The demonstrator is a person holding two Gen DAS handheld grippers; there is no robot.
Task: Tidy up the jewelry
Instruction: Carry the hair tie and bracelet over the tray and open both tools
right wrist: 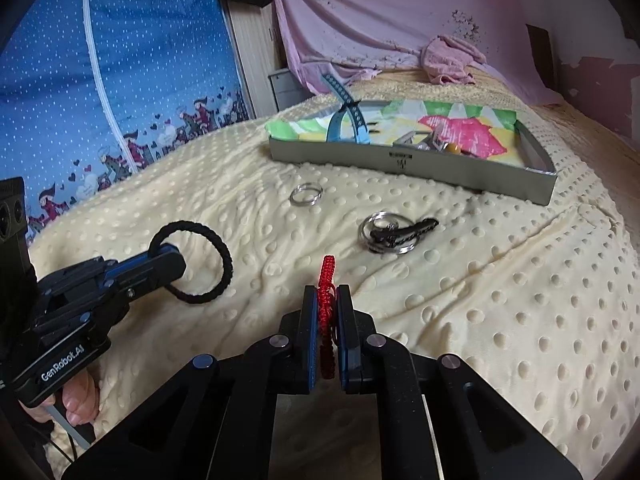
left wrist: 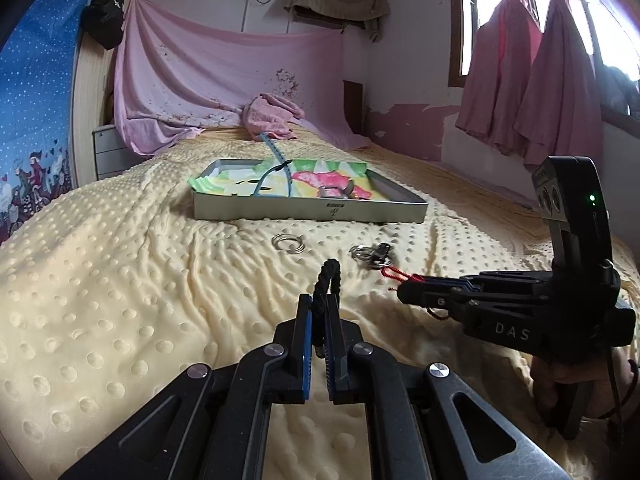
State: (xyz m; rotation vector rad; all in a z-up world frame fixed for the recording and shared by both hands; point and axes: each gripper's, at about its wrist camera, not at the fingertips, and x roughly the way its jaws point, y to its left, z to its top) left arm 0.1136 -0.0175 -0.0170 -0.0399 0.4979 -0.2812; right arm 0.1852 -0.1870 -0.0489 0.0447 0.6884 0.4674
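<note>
My left gripper (left wrist: 319,304) is shut on a black braided hair tie (left wrist: 329,280); in the right wrist view the gripper (right wrist: 176,258) holds the tie (right wrist: 218,244) as a full loop above the bed. My right gripper (right wrist: 326,294) is shut on a red braided cord bracelet (right wrist: 328,276); in the left wrist view the gripper (left wrist: 404,290) shows the red cord (left wrist: 394,274) sticking out of its tip. A silver ring pair (left wrist: 287,243) (right wrist: 306,193) and a key ring with a black charm (left wrist: 371,255) (right wrist: 394,232) lie on the bed before the grey tray (left wrist: 312,210) (right wrist: 416,164).
The tray holds a colourful paper lining, a blue strap (right wrist: 344,120) and small metal pieces (left wrist: 336,191). The cream dotted blanket (left wrist: 140,280) covers the bed. A pink cloth heap (left wrist: 272,114) lies at the far end. A blue zipped wardrobe (right wrist: 100,80) stands left.
</note>
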